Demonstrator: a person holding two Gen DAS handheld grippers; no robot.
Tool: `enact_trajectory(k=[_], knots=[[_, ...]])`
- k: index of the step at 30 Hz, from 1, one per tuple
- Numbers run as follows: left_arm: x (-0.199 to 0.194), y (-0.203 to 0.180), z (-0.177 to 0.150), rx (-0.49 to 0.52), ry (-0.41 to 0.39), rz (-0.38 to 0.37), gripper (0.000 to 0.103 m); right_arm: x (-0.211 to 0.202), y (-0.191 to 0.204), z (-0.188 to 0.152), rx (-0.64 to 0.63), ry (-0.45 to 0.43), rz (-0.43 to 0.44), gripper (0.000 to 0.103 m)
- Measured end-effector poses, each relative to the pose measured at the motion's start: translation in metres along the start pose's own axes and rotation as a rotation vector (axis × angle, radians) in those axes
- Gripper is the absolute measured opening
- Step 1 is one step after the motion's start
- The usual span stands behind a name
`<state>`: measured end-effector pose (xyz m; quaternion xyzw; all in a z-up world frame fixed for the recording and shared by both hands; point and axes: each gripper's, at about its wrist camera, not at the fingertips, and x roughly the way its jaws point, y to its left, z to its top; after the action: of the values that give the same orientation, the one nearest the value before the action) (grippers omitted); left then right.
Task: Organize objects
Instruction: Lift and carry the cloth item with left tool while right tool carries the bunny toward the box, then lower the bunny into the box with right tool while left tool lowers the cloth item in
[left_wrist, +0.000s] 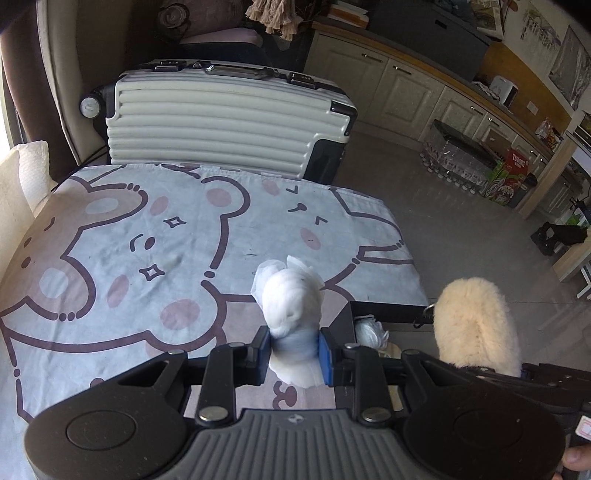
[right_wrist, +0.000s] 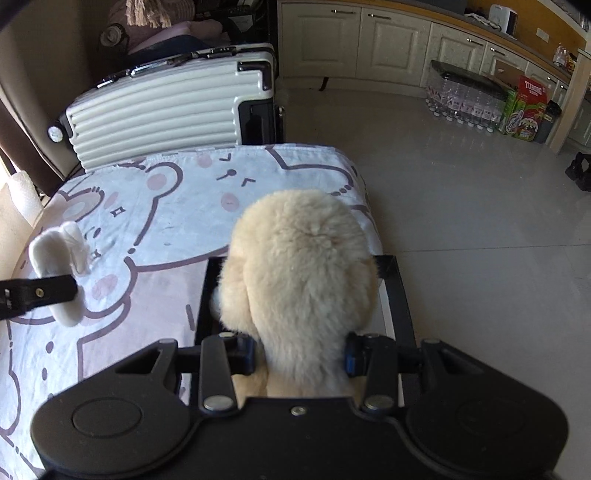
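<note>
My left gripper (left_wrist: 293, 356) is shut on a white bundled sock-like cloth (left_wrist: 291, 299) and holds it above the table covered with a bear-print cloth (left_wrist: 129, 240). The same white cloth (right_wrist: 55, 254) shows at the left of the right wrist view. My right gripper (right_wrist: 301, 356) is shut on a cream fluffy plush item (right_wrist: 299, 269), held over a black open box (right_wrist: 397, 295) at the table's right edge. The plush (left_wrist: 476, 325) and the box (left_wrist: 384, 314) also show in the left wrist view. Something white (left_wrist: 369, 330) lies inside the box.
A white ribbed suitcase (left_wrist: 229, 118) lies behind the table. Cream cabinets (right_wrist: 391, 48) line the far wall, with packed water bottles (right_wrist: 461, 99) and drink cartons (right_wrist: 524, 114) on the grey floor. A white towel roll (left_wrist: 33, 170) is at the left.
</note>
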<state>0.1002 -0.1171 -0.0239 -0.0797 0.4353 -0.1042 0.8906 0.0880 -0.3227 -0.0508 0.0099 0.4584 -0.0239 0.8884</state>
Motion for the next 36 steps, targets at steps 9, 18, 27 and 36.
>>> enact_trajectory(k=[9,18,27,36], knots=[[0.007,-0.013,0.004,0.012,-0.021,-0.077,0.028,0.039,-0.026,-0.008,0.049,0.049,-0.042,0.042],[0.026,-0.039,0.003,0.066,-0.010,-0.176,0.028,0.074,-0.030,-0.019,0.056,0.136,-0.056,0.042],[0.054,-0.058,0.007,0.071,0.012,-0.270,0.028,0.093,-0.037,-0.029,0.048,0.176,-0.071,0.044],[0.097,-0.072,0.002,0.100,0.098,-0.281,0.028,0.079,-0.045,-0.030,0.085,0.179,-0.048,0.053]])
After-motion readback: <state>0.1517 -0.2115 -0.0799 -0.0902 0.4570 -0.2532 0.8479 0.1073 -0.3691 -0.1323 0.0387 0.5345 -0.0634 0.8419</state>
